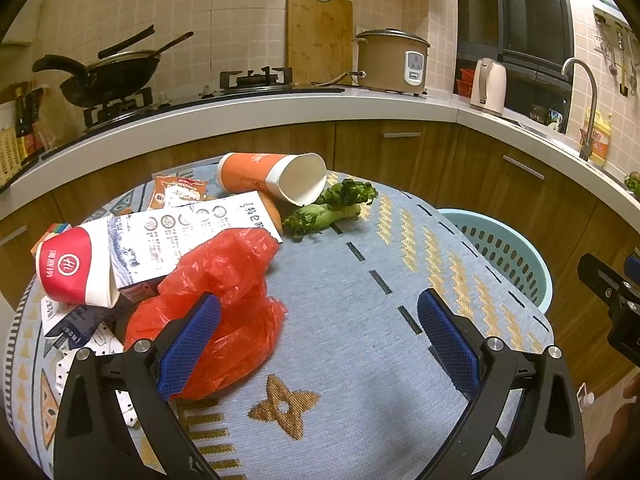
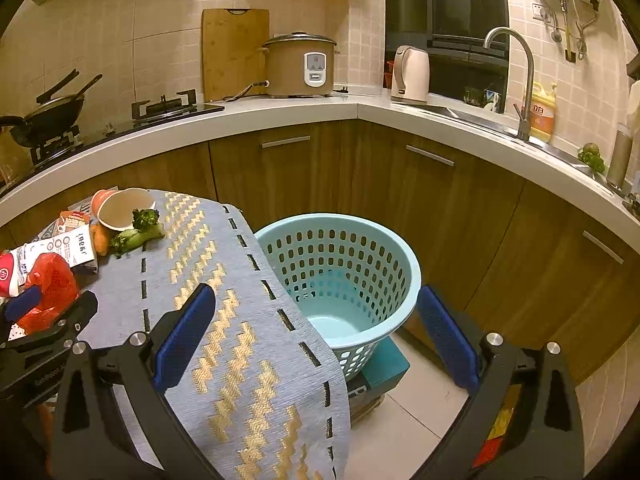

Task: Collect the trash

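Left wrist view: the red bag (image 1: 224,304) lies crumpled on the surface (image 1: 340,320), toward its left edge, its bulk running roughly from the near side up and away toward the far side. The left claw (image 1: 320,336) is spread wide, and its left finger (image 1: 188,344) sits over or against the bag's near part; I cannot tell whether it touches. The bag lies left of the claw's centre line, so closing on it seems to call for a shift left. The left hand is plainly the nearer one.

Just beyond the bag rests a carton (image 1: 180,240), flat, with its long axis running across toward the left edge, and a red cup (image 1: 74,268) on its side beside it, mouth toward the near edge. Farther back an orange cup (image 1: 272,176) lies tipped, mouth pointing right, with a carrot (image 1: 272,212) partly hidden under the carton and greens (image 1: 332,208) touching the cup's rim, stalk running left to right. A snack wrapper (image 1: 178,192) sits near the far left.

In the right wrist view the right claw (image 2: 316,336) is also spread, holding nothing, hanging over the surface's right edge above the basket (image 2: 400,264). The basket stands on the floor just beside that edge and looks empty, so by my judgement collecting has hardly begun.
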Tool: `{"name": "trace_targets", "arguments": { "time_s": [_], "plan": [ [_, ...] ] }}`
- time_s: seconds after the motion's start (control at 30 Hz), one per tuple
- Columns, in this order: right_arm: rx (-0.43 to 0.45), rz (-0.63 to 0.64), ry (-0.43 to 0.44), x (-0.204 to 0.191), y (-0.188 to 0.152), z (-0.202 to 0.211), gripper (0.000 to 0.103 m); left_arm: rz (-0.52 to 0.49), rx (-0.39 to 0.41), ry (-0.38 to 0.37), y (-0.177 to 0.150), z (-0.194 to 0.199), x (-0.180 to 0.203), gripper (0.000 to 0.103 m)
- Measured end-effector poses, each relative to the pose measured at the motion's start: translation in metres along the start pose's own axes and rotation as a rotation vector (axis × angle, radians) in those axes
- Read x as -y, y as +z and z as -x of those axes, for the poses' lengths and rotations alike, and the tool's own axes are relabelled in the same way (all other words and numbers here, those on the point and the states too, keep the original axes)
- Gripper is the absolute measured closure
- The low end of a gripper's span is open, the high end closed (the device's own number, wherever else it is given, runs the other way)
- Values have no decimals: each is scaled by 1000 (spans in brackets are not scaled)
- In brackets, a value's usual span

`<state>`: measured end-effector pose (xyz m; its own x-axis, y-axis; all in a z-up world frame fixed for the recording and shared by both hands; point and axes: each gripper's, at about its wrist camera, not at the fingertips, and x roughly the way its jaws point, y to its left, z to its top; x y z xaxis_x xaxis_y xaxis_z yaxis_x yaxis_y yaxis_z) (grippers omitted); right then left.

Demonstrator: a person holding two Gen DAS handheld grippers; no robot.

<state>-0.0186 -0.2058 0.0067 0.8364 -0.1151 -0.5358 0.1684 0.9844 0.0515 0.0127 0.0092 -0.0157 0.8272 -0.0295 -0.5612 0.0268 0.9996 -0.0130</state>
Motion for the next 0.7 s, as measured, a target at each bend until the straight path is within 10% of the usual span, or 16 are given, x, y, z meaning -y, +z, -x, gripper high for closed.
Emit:
{"name": "trace_targets", "arguments": {
  "time_s": [0.7],
  "plan": [
    [-19, -17, 33, 1, -2, -3, 8, 11, -21, -14, 2, 0, 2, 7]
  ]
}}
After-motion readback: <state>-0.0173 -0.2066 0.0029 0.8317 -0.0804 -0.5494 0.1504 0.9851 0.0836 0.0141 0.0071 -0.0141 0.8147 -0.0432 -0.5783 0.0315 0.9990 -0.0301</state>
